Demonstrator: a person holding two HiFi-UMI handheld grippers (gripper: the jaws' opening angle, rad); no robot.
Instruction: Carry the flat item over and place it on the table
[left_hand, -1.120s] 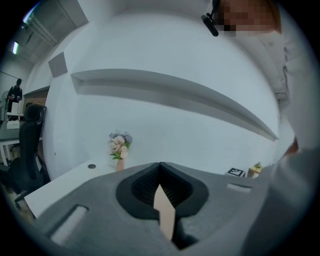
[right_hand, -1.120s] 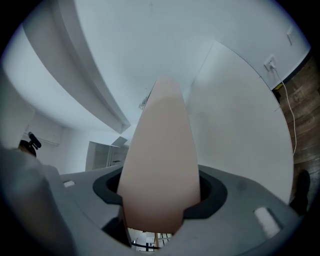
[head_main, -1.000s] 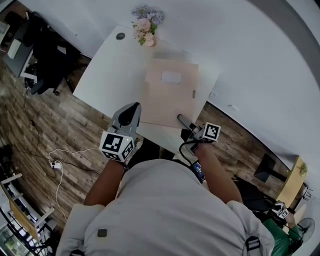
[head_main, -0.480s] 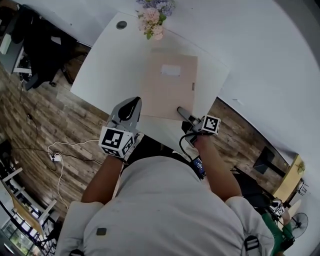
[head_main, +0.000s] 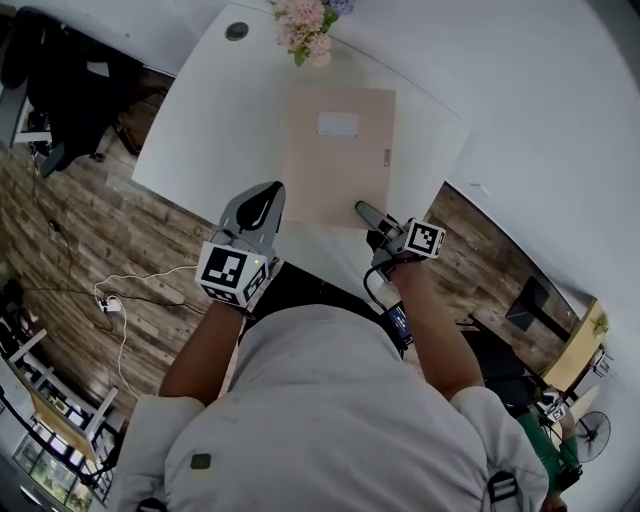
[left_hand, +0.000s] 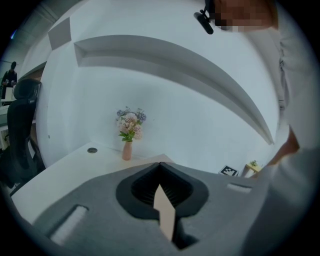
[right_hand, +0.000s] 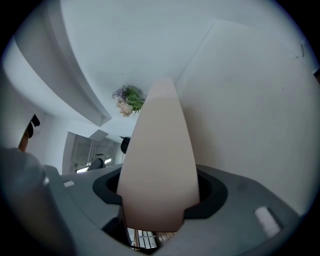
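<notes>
The flat item (head_main: 338, 155) is a tan rectangular board with a pale label, lying level over the white table (head_main: 190, 140). I cannot tell whether it rests on the tabletop. My left gripper (head_main: 264, 203) is shut on its near left corner, and a thin tan edge (left_hand: 164, 212) shows between the jaws. My right gripper (head_main: 366, 213) is shut on the near right edge. The flat item (right_hand: 159, 165) fills the middle of the right gripper view and runs out from between that gripper's jaws.
A vase of pink and purple flowers (head_main: 312, 25) stands at the table's far edge, just beyond the board, next to a round cable hole (head_main: 237, 31). White walls close the far and right sides. A black office chair (head_main: 60, 90) and a white cable (head_main: 120, 300) are on the wooden floor to the left.
The table, vase and board have slid up the head view as the person stepped closer. Both grippers have kept their hold on the board's near edge and moved forward slightly.
</notes>
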